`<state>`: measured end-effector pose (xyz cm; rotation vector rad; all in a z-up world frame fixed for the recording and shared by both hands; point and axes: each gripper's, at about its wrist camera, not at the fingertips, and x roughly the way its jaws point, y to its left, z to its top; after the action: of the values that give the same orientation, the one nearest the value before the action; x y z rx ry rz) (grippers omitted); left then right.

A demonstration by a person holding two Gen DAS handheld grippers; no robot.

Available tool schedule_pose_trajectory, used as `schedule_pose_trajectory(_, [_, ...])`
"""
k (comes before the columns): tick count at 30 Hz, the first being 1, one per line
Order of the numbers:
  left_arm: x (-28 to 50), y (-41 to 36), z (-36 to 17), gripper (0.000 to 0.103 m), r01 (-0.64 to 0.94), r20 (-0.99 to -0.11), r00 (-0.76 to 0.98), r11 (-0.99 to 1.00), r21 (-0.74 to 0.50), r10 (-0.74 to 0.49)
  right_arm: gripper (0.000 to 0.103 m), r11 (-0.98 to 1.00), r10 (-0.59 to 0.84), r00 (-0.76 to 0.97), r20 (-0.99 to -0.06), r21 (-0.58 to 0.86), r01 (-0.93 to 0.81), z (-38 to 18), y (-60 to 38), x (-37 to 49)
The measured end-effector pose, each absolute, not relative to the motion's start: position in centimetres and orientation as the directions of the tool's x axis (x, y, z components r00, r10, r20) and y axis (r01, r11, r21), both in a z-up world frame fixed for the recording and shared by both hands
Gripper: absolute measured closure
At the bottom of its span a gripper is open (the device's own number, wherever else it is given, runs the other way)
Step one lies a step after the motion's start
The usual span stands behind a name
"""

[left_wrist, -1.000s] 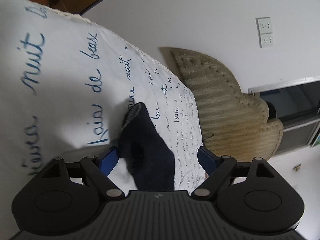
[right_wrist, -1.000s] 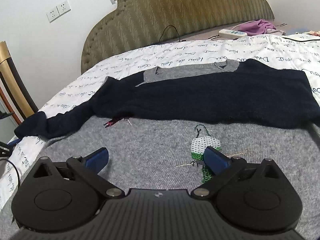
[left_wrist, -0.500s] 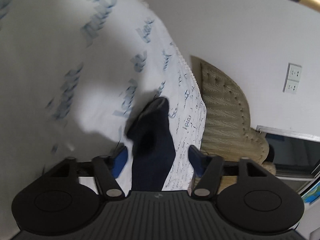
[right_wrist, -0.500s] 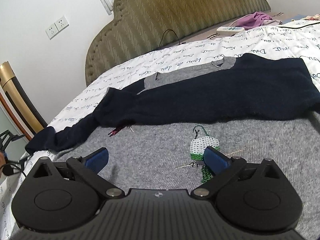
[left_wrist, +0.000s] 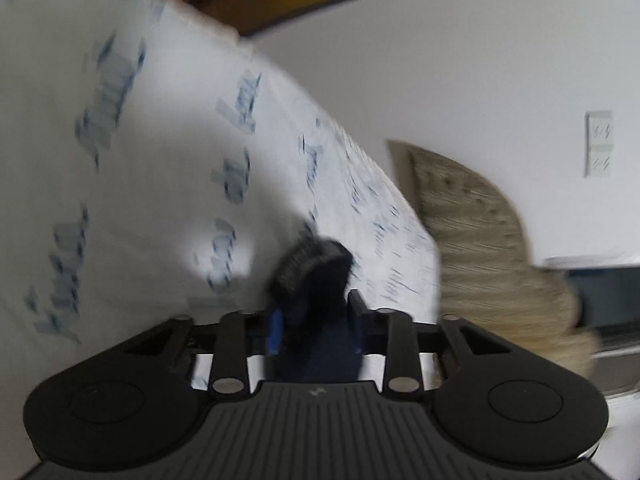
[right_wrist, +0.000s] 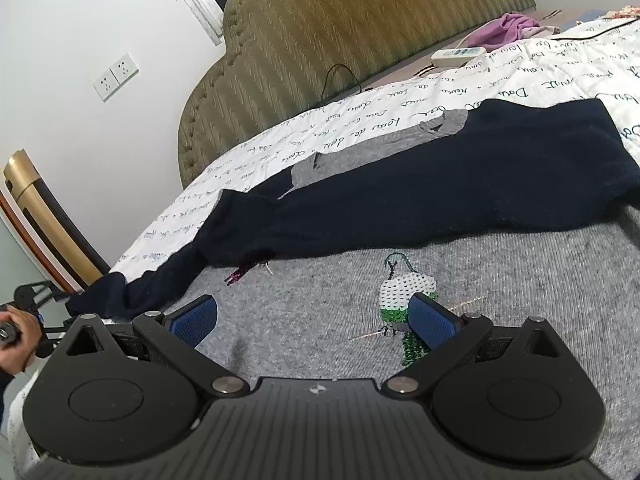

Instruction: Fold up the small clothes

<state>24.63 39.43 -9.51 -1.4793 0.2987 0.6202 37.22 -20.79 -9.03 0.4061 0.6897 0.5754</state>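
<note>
A grey and navy sweater (right_wrist: 460, 200) lies flat on the bed, its grey body (right_wrist: 500, 300) bearing a beaded white-and-green figure (right_wrist: 404, 296). Its navy sleeve (right_wrist: 152, 292) stretches out to the left edge of the bed. My left gripper (left_wrist: 316, 326) is shut on the sleeve's cuff (left_wrist: 316, 268); the view is blurred. It also shows at the far left of the right wrist view (right_wrist: 28, 300), held by a hand. My right gripper (right_wrist: 312, 316) is open and hovers low over the grey body, holding nothing.
The bed has a white quilt with blue script (right_wrist: 460, 92) and an olive padded headboard (right_wrist: 340, 32). A white remote (right_wrist: 458, 55) and purple cloth (right_wrist: 516, 26) lie near the headboard. A gold and brown frame (right_wrist: 44, 216) stands at the left, beside wall sockets (right_wrist: 116, 76).
My left gripper has closed on the sleeve cuff, which lay between open fingers before. The right gripper's view has shifted slightly; it stays open.
</note>
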Motion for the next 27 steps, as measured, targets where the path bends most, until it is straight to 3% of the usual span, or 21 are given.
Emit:
schedule_pose_trajectory(3, [26.3,38.2,-7.2,0.09,-0.648,-0.591,0.751,0.154,-0.746,0.296,0.002,0.767,0.619,0.628,-0.471,0.534,-0.356,-9.1,-20.9,37.2])
schedule_pose_trajectory(5, [27.6,35.2,-4.6,0.092,-0.643,-0.529,0.765,0.388,-0.661,0.367,0.002,0.768,0.618,0.628,-0.472,0.532,-0.356,-9.1,-20.9,37.2])
schedule_pose_trajectory(6, [28.6,32.5,-3.1,0.092,-0.626,-0.476,0.779,0.542,-0.56,0.408,0.002,0.768,0.618,0.628,-0.472,0.532,-0.356,-9.1,-20.9,37.3])
schedule_pose_trajectory(8, [31.8,25.3,-1.9,0.091,-0.5,-0.396,0.83,0.837,-0.22,0.392,0.002,0.767,0.62,0.628,-0.471,0.534,-0.356,-9.1,-20.9,37.3])
schedule_pose_trajectory(10, [34.5,18.1,-3.9,0.089,-0.313,-0.425,0.837,0.939,0.145,0.345,0.003,0.766,0.62,0.627,-0.471,0.535,-0.355,-9.1,-20.9,37.3])
schedule_pose_trajectory(12, [35.3,14.0,-6.4,0.084,-0.176,-0.483,0.824,0.943,0.282,0.297,0.003,0.77,0.617,0.628,-0.475,0.529,-0.356,-9.0,-20.8,37.2])
schedule_pose_trajectory(14, [35.1,12.7,-7.4,0.079,-0.115,-0.513,0.823,0.957,0.268,0.242,0.003,0.776,0.612,0.628,-0.48,0.519,-0.359,-9.0,-20.6,37.1])
schedule_pose_trajectory(15, [34.7,12.7,-7.5,0.067,-0.125,-0.499,0.834,0.961,0.247,0.237,0.003,0.778,0.611,0.628,-0.482,0.515,-0.361,-9.0,-20.6,37.1])
schedule_pose_trajectory(16, [34.1,13.0,-7.3,0.045,-0.135,-0.485,0.845,0.967,0.215,0.226,0.002,0.779,0.609,0.628,-0.484,0.512,-0.361,-9.0,-20.5,37.1])
schedule_pose_trajectory(18, [32.9,14.7,-6.7,0.013,-0.163,-0.464,0.866,0.982,0.094,0.188,0.003,0.784,0.606,0.623,-0.494,0.506,-0.36,-8.8,-20.3,37.3])
schedule_pose_trajectory(21, [30.2,18.7,-6.0,0.012,-0.222,-0.378,0.914,0.962,-0.162,0.147,0.007,0.827,0.542,0.611,-0.577,0.493,-0.268,-6.8,-18.6,38.9])
schedule_pose_trajectory(24, [27.0,22.6,-6.5,0.008,-0.264,-0.308,0.942,0.856,-0.444,0.131,0.013,0.671,0.697,0.559,-0.449,0.682,-0.29,-4.0,-15.3,40.8])
schedule_pose_trajectory(27, [26.5,26.5,-8.7,0.008,-0.349,-0.36,0.923,0.685,-0.64,0.134,0.012,0.539,0.83,0.381,-0.408,0.765,-0.353,-2.9,-7.8,43.4])
